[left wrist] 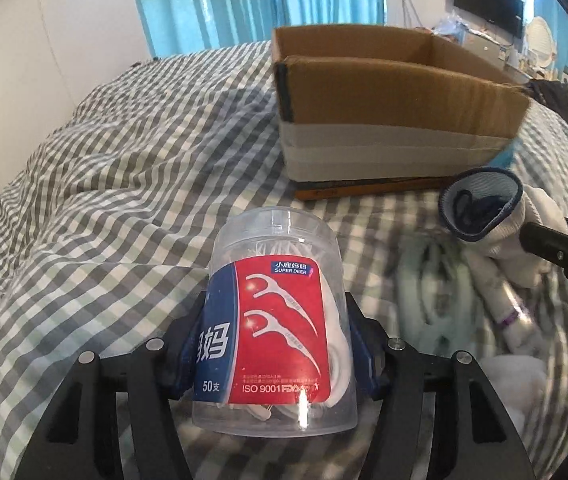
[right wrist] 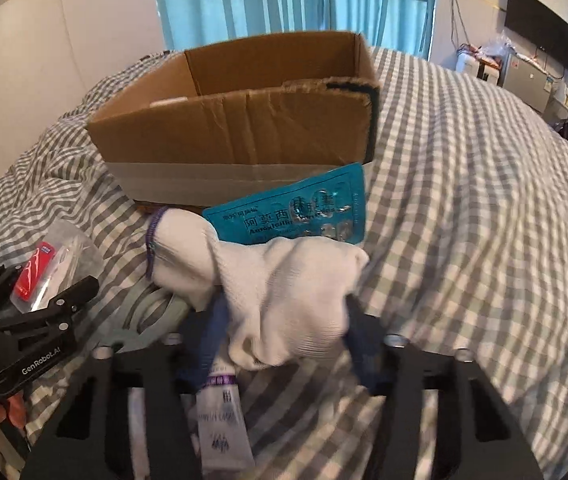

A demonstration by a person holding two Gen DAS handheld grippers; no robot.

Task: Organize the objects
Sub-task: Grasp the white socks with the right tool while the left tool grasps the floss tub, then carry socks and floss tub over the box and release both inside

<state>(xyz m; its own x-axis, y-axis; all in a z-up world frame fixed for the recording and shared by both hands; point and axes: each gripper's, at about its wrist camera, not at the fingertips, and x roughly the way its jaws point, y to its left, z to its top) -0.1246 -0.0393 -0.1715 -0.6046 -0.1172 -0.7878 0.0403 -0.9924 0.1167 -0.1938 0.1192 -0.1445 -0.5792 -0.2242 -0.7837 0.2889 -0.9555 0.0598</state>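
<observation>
**Left wrist view: floss jar and sock both gripped in front of the box**

Left wrist view showed the left gripper (left wrist: 276,344) closed partway on a clear plastic jar of floss picks (left wrist: 274,316), its blue pads pressed against the jar's two sides. The jar, with a red and blue label, stood on the checked bed cover (left wrist: 96,184) on the near side of the cardboard box (left wrist: 384,120), well short of it.

The box sat open on the bed, its lower wall wrapped in pale tape. Nothing could be made out inside it from either camera.

In the right wrist view, the right gripper (right wrist: 284,344) was closed partway on a white sock (right wrist: 284,276), the bunched cloth squeezed between its pads. The sock lay just in front of the box, its purple-edged cuff turned toward the floss jar's side. A teal blister pack of tablets (right wrist: 296,212) leaned against the box's front wall, touching the sock's far edge. A white tube with purple print (right wrist: 222,428) lay on the bed cover under the gripper, nearer the camera than the sock.

From the left wrist view, a dark-rimmed sock opening (left wrist: 480,208) showed near the box's front right corner, beside the right gripper's black finger.
</observation>
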